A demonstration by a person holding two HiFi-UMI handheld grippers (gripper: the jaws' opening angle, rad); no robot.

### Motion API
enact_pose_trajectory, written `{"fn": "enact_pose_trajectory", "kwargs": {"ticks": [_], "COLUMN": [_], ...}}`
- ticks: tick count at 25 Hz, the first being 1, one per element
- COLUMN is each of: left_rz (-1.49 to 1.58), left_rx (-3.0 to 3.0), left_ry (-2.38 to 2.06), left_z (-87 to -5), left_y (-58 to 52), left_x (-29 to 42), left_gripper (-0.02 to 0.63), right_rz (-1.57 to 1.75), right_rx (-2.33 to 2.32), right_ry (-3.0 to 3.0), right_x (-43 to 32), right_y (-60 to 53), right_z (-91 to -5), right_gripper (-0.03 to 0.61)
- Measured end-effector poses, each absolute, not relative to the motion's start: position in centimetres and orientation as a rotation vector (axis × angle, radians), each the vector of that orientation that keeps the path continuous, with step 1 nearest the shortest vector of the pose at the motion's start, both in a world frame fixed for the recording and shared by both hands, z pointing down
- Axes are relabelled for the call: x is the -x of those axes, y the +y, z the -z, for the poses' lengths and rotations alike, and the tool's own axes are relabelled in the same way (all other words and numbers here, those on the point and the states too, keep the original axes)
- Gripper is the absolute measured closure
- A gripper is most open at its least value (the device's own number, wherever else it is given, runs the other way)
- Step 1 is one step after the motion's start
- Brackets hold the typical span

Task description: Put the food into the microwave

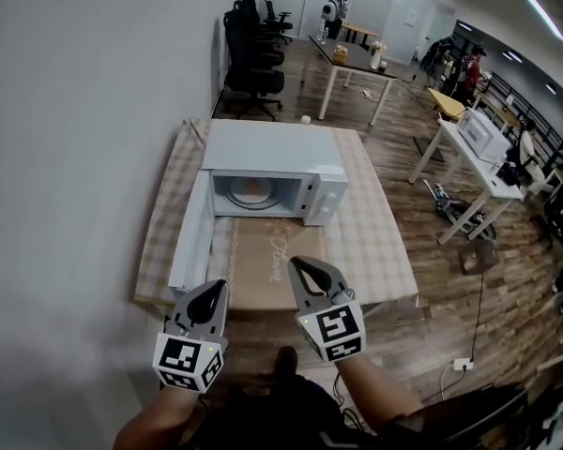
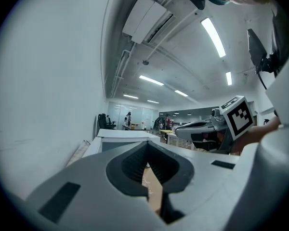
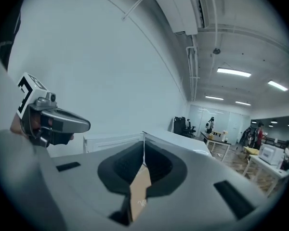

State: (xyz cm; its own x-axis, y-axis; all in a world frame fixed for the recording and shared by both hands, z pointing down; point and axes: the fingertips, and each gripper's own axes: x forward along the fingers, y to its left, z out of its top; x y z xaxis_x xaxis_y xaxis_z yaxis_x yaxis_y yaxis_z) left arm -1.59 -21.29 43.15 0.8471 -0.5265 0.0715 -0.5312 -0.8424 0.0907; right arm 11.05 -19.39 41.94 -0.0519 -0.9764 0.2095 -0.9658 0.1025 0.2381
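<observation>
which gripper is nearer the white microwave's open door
Left. The left gripper is just short of the white door's outer edge; the right gripper is off to its right.

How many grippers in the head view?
2. Left gripper at lower left, over the table's near edge; right gripper beside it, nearer the middle. Both shut, empty.

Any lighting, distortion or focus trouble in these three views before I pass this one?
Head view: even light, sharp, edges bowed by the wide lens; the microwave cavity is readable. Left gripper view: heavy fisheye, black corners, ceiling lights blown out. Right gripper view: same black corners, the wall curves, the far desks are small and soft.
</observation>
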Motion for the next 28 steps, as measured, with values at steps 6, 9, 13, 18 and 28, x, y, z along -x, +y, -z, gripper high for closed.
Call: {"fn": "enact_pose_trajectory", "kwargs": {"ticks": [6, 9, 13, 18, 28], "left_rz": [-0.078, -0.071, -0.056, -0.041, -0.057], "left_rx": [-2.891, -2.874, -2.874, -2.875, -2.869], "left_ry": [-0.896, -0.923, -0.947, -0.998, -1.02], "left_z": [-42.7, -41.8, -40.6, -39.9, -39.5], "left_y": [-20.8, -20.7, -19.8, -20.4, -21.0], "left_x": [1.8, 1.1, -0.2, -1.6, -4.0], "left_gripper": [0.606, 0.606, 0.606, 0.606, 0.606], "right_rz": [-0.018, -0.054, -0.023, -0.099, -0.113], "right_rx": [-1.969, -1.991, -1.973, -1.963, -2.017], "right_ry": [-2.133, -2.15, -2.193, -2.257, -2.227], "right_x": [-12.2, -13.4, -14.3, -15.4, -19.7], "right_y": [-16.7, -15.4, -14.4, -15.1, -15.9], "right_z": [-42.0, -41.7, -40.7, -41.2, -40.7], "right_gripper": [0.565, 0.569, 0.569, 0.571, 0.571]}}
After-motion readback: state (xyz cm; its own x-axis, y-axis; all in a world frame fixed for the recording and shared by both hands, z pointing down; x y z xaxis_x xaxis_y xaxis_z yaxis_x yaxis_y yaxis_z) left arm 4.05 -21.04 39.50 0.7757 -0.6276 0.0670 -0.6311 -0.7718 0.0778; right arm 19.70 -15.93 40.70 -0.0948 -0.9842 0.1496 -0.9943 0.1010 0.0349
